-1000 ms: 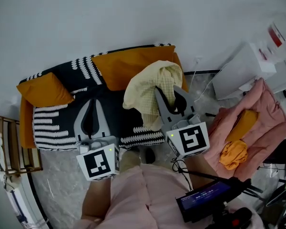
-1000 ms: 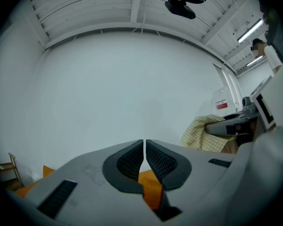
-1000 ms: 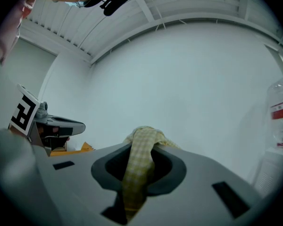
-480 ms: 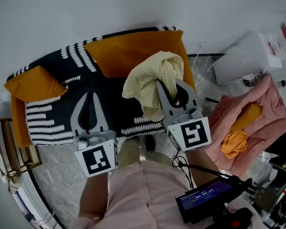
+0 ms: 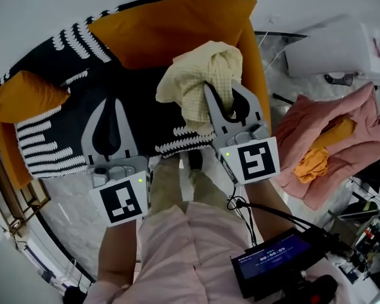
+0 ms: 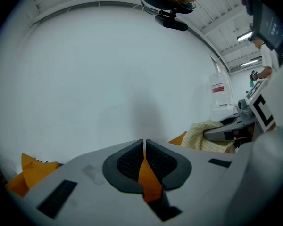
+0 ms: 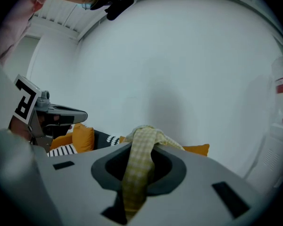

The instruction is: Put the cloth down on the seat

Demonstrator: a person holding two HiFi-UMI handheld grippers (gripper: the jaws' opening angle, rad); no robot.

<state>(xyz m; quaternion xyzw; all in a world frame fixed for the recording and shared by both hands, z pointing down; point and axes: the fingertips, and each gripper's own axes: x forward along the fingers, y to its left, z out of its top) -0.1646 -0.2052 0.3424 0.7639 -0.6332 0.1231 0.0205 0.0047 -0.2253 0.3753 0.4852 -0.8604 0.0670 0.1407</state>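
Observation:
A pale yellow checked cloth (image 5: 199, 84) hangs bunched from my right gripper (image 5: 223, 97), which is shut on it above the right part of the sofa. In the right gripper view a strip of the cloth (image 7: 140, 159) runs down between the jaws. The sofa seat (image 5: 69, 132) has a black cover with white stripes. An orange back cushion (image 5: 171, 30) lies behind it and an orange side cushion (image 5: 22, 97) at its left end. My left gripper (image 5: 112, 106) hovers over the middle of the seat. It is shut with nothing in it, and the jaws (image 6: 144, 149) leave only a thin slit.
A pink blanket heap (image 5: 339, 128) with an orange cloth (image 5: 313, 160) lies on the floor right of the sofa, beside a white box (image 5: 335, 49). A wooden rack (image 5: 12, 195) stands at the left. A device with a blue screen (image 5: 272, 258) and cables sit near the person's legs.
The sofa has drawn closer and lower in the head view as both grippers came in over it. The cloth stays gripped in the right gripper; the left stays shut.

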